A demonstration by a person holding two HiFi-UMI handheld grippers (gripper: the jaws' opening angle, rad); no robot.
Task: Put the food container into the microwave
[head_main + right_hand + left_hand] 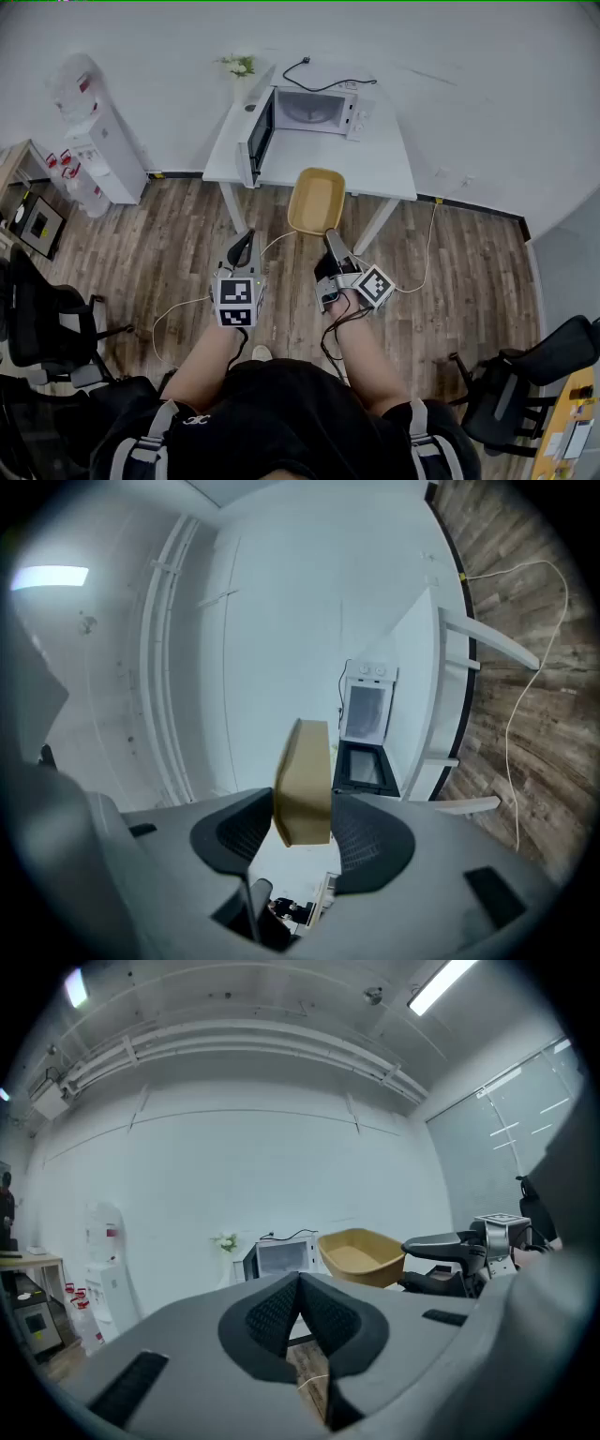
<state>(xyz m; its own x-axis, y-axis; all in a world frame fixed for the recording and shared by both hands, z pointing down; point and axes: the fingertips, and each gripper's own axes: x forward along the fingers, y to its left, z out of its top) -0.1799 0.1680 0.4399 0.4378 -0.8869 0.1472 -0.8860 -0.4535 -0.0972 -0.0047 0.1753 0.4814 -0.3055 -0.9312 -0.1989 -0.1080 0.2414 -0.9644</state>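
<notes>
A tan, empty food container [316, 201] hangs in the air in front of the white table [384, 171], held by its near rim in my right gripper [333, 240]. The right gripper view shows that container [303, 783] edge-on between the jaws. The white microwave [314, 110] stands on the table with its door [260, 137] swung open to the left; it also shows in the right gripper view, microwave [365, 712], and in the left gripper view, microwave [277, 1258]. My left gripper [241, 248] is shut and empty, lower left of the container [361, 1256].
A small plant [239, 67] sits at the table's back left corner. A water dispenser [98, 141] stands by the wall at left. Office chairs [47, 319] flank me on both sides. Cables [427, 248] trail over the wooden floor.
</notes>
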